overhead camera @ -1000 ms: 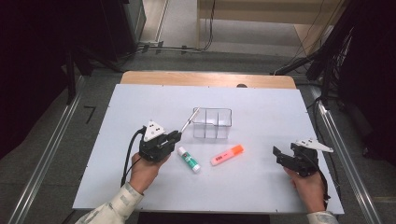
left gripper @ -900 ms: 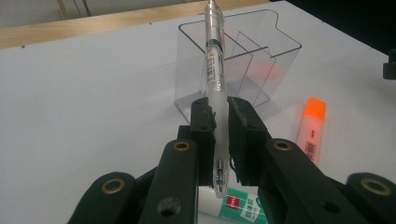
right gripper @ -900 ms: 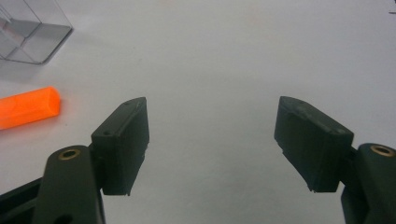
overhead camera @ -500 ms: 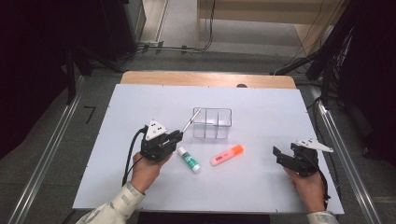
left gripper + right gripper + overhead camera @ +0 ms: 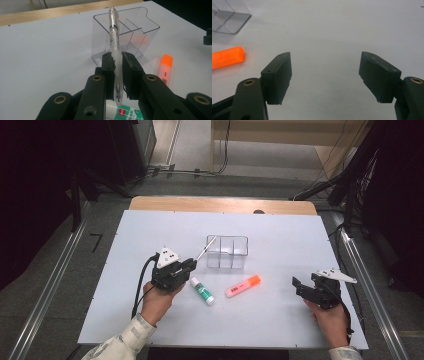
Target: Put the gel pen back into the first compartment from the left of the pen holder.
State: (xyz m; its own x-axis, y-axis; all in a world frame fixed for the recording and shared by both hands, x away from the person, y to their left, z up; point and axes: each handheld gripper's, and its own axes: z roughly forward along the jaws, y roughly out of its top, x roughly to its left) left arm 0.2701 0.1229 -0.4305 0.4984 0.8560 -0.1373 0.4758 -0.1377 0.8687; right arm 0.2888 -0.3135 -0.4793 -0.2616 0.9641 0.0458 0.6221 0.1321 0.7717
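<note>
A clear pen (image 5: 114, 37) is clamped between the jaws of the left gripper (image 5: 117, 72), which press on its frosted grip section from both sides. The pen points away from the gripper, its far end rising toward the near left corner of a clear plastic organizer (image 5: 130, 32); whether the tip touches the rim cannot be told. In the high view the pen (image 5: 205, 249) shows as a thin pale line that slants from the left gripper (image 5: 186, 265) up to the organizer (image 5: 227, 252), which stands near the middle of the white table (image 5: 150, 230) and is split into compartments by clear walls.

Just to the right of the left gripper, on the near side of the organizer, a white glue stick (image 5: 201, 290) with a green label lies flat on the table. In the left gripper view its label (image 5: 122, 112) shows under the jaws. Farther right lies an orange highlighter (image 5: 243, 285), slanted, apart from the glue stick and from the organizer.

The right gripper (image 5: 304, 287) is held well to the right, near the table's right edge, far from the pen. Its jaws stand wide apart with bare table between them (image 5: 325, 72); the highlighter (image 5: 227, 57) lies to the left beyond them.
</note>
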